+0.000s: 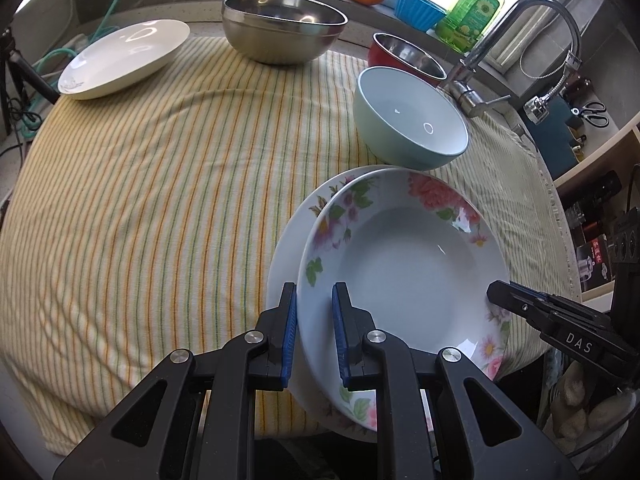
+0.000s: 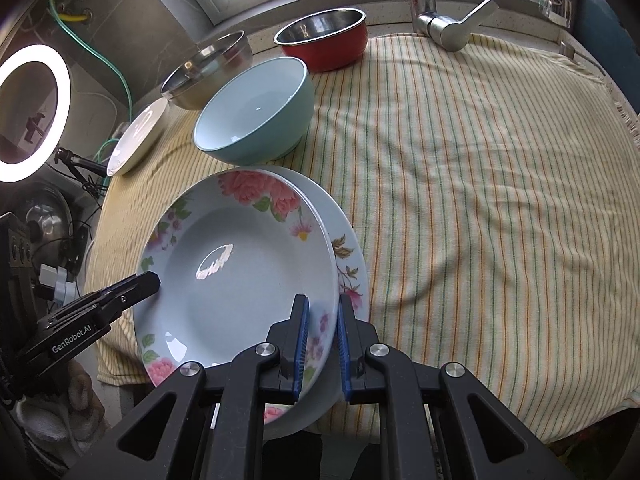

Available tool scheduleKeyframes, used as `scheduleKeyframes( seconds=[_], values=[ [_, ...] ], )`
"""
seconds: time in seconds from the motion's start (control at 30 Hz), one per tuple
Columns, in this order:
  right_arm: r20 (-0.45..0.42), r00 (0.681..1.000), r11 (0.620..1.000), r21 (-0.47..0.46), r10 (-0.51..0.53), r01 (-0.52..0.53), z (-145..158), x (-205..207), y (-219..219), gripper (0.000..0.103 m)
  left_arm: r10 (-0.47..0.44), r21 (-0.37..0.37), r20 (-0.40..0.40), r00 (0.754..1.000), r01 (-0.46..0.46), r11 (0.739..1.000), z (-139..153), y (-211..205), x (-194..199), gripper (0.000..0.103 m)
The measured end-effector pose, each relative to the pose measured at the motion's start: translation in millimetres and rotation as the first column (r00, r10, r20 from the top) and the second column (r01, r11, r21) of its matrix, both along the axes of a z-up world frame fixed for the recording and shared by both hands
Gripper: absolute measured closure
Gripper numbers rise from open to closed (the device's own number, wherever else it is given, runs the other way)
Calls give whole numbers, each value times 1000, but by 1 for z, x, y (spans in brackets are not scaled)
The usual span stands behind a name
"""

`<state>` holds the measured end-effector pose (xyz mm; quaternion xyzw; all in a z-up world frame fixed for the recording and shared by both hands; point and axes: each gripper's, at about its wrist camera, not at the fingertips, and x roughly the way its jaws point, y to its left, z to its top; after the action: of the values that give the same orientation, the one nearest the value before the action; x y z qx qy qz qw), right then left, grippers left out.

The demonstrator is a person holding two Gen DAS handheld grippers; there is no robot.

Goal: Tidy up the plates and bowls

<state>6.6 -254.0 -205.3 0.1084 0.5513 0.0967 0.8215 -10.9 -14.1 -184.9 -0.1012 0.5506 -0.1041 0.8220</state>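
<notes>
Far left on the striped cloth (image 1: pixel 140 208) over the counter: a plain white plate (image 1: pixel 124 58), untouched. Next along, a big steel bowl (image 1: pixel 282 26), then toward the tap a red pot (image 1: pixel 404 56) and a pale blue bowl (image 1: pixel 410 120), all still waiting to be sorted.

Centre stage now: floral deep plate (image 1: pixel 400 256), held up on a tilt, near rim raised, far rim low over a second floral plate (image 1: pixel 292 240) lying flat beneath it. Whether the two rims touch, hard to tell.

Left tongs (image 1: pixel 314 332) clamped on the near-left rim of that deep plate, blue pads either side of the edge. Right tongs (image 2: pixel 322 344) clamped likewise on the near-right rim, pads pinching the flowered border. In the left camera, the right tongs poke in at the plate's right edge (image 1: pixel 504 296).

Looks like mid-stacking, one plate going down onto the other.

Risks from here: glazed rim, narrow pads, so a slip if either grip eases first. Uneven lowering would tip the plate sideways and clack it against the lower one. Both plates sit close to the counter's front edge; a shove outward could slide the stack off the cloth. Blue bowl just behind too — a forward nudge would knock it.
</notes>
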Motion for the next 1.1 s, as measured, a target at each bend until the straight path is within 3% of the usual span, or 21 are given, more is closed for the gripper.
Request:
scheduleKeyframes(
  seconds=[1.1],
  values=[
    [2,1000,997,-79,3,-3,2,1,9,87,-12,24,16,1000,11,1000,2,-2,-1,88]
  ],
)
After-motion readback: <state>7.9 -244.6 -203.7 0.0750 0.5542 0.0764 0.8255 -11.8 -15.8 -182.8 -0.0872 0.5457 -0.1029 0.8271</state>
